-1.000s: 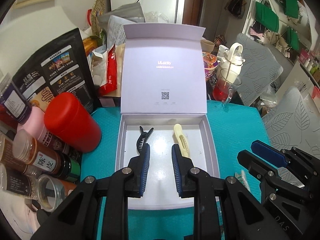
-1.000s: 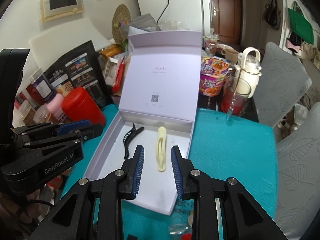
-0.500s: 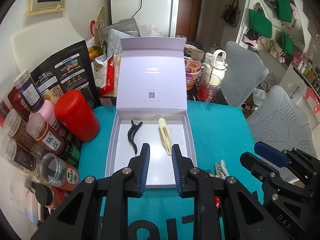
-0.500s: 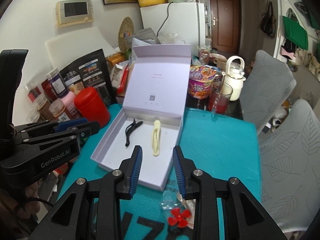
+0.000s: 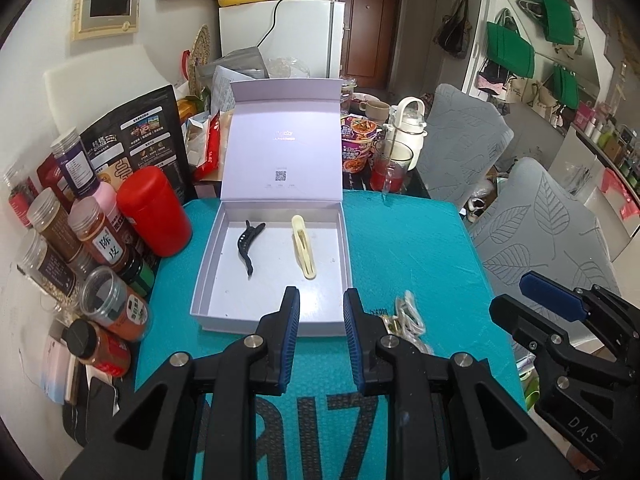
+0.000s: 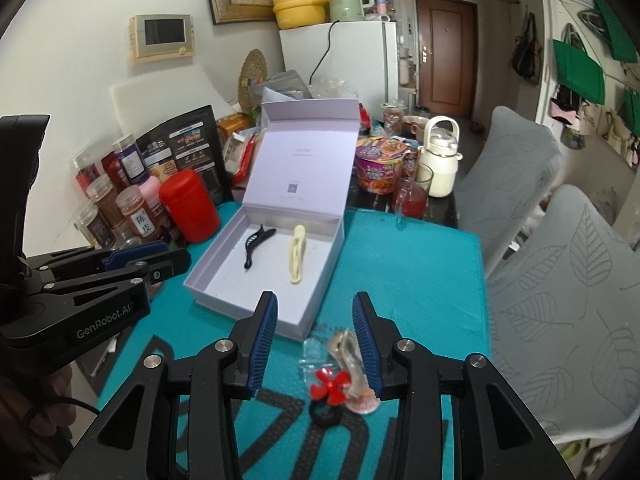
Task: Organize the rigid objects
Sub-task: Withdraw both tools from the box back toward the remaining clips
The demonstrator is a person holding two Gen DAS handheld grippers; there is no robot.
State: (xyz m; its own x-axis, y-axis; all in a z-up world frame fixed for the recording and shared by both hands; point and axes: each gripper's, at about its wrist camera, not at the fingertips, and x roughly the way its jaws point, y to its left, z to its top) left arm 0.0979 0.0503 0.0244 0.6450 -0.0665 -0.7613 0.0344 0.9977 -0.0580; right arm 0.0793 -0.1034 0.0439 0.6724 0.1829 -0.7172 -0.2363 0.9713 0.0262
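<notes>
In the left wrist view, the left gripper (image 5: 321, 332) is at its narrowest and holds nothing. It hangs over the near wall of the box (image 5: 224, 322). The pile of hair clips (image 5: 404, 316) lies just to its right on the mat.

In the right wrist view, the right gripper (image 6: 315, 336) is opening and empty. The clear clip (image 6: 349, 354) lies between its fingers, long axis pointing away, so this hand seems the nearer one. The black clip (image 6: 256, 244) and the yellow clip (image 6: 297, 254) already lie in the box.
</notes>
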